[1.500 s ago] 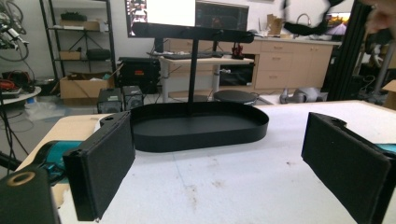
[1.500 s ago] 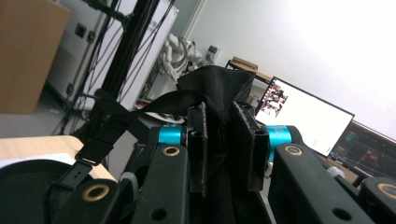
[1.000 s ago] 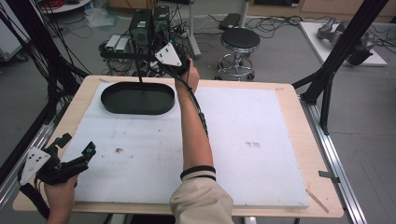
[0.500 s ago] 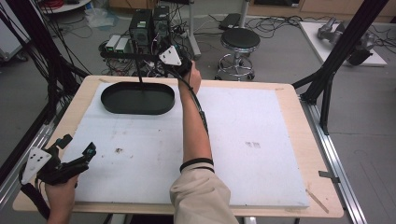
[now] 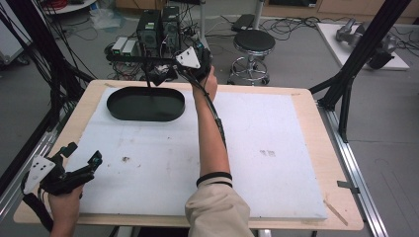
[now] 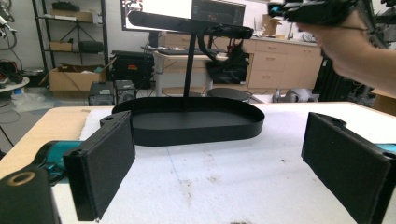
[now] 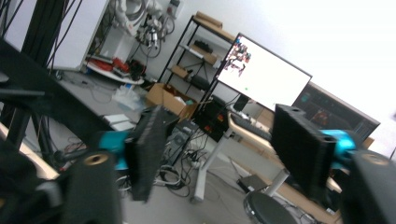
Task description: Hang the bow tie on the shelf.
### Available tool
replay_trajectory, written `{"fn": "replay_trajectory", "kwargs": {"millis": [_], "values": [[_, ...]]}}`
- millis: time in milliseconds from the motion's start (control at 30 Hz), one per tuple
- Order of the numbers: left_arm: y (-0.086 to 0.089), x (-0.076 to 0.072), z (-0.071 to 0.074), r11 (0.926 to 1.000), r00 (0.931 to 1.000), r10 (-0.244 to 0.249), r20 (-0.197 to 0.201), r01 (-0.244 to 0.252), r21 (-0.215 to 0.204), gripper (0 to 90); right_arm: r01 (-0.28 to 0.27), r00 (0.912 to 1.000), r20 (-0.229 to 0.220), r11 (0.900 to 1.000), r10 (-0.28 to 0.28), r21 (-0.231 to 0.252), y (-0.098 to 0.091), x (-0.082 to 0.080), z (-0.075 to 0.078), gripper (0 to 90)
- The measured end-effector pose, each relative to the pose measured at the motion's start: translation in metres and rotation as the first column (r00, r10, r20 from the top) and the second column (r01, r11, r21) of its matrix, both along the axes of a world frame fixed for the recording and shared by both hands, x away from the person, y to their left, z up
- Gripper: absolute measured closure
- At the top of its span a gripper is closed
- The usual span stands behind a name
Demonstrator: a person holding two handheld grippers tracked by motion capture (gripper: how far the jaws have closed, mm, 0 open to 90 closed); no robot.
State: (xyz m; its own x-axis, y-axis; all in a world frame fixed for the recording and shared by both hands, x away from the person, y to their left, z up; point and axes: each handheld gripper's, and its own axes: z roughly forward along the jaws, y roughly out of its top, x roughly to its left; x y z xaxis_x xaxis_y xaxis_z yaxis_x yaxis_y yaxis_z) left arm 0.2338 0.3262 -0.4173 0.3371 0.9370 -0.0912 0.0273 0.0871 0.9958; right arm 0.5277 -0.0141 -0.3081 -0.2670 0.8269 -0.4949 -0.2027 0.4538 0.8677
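Across the whole desk (image 5: 306, 98), pale wood, covered almost edge to edge by a white foam sheet (image 5: 276, 128), with only a narrow wooden border left bare.

At the far-left corner of the sheet, a black stand: a shallow oval tray (image 5: 118, 109) lying flat as the base, a thin upright post (image 5: 148, 81) rising from its middle, and a long crossbar (image 5: 129, 58) level on top, reaching out over the desk's far edge. Upright and steady, seen in the left gripper view (image 6: 187, 70) well ahead of the jaws.

Near the far edge, at the right end of the crossbar, the right gripper (image 5: 165, 76), held high on an outstretched forearm in a beige sleeve with a dark striped cuff. Jaws apart, just been opening, nothing between the pads in the right gripper view (image 7: 224, 149); dark bars at that view's left edge, beside the jaws and not between them. Cannot tell whether any part of the gripper touches the crossbar.

At the near-left corner, the left gripper (image 5: 83, 153), low over the sheet, aimed toward the tray and well apart from it. Jaws wide apart, holding nothing (image 6: 219, 154).

Between the left gripper and the tray, a few small dark specks (image 5: 126, 159) on the foam.
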Motion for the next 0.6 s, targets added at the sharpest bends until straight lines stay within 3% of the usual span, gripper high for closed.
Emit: {"fn": "replay_trajectory", "kwargs": {"millis": [167, 200, 300, 333, 433, 567, 600], "values": [[0.000, 0.000, 0.000, 0.9999, 0.9999, -0.006, -0.009, 0.006, -0.009, 10.2, -0.005, 0.9999, 0.012, 0.9993, 0.005, 0.037, -0.019, -0.019, 0.018, 23.6], [0.000, 0.001, 0.000, 0.9996, 0.9997, -0.016, -0.019, 0.015, -0.024, 10.2, -0.013, 0.9997, 0.020, 0.9994, 0.013, 0.031, -0.024, -0.026, 0.022, 23.6], [0.000, 0.001, 0.000, 0.9997, 0.9995, -0.018, -0.025, 0.017, -0.018, 10.2, 0.000, 0.9995, 0.032, 1.0000, 0.000, 0.010, -0.038, -0.047, 0.029, 23.5], [0.000, 0.001, 0.001, 0.9997, 0.9995, -0.019, -0.024, 0.018, -0.018, 10.2, 0.000, 0.9995, 0.032, 1.0000, 0.000, 0.010, -0.038, -0.047, 0.029, 23.5], [-0.002, 0.000, 0.003, 0.9995, 0.9997, -0.020, -0.012, 0.020, -0.024, 10.2, -0.010, 0.9994, 0.035, 0.9998, 0.010, 0.020, -0.059, -0.077, 0.036, 22.3], [-0.003, 0.000, 0.004, 0.9997, 0.9997, -0.018, -0.016, 0.018, -0.018, 10.3, -0.012, 0.9993, 0.036, 0.9989, 0.010, 0.046, -0.078, -0.105, 0.044, 21.8], [-0.004, 0.000, 0.004, 0.9996, 0.9997, -0.020, -0.015, 0.020, -0.018, 10.3, -0.012, 0.9993, 0.036, 0.9989, 0.010, 0.046, -0.078, -0.105, 0.044, 21.8]]}}
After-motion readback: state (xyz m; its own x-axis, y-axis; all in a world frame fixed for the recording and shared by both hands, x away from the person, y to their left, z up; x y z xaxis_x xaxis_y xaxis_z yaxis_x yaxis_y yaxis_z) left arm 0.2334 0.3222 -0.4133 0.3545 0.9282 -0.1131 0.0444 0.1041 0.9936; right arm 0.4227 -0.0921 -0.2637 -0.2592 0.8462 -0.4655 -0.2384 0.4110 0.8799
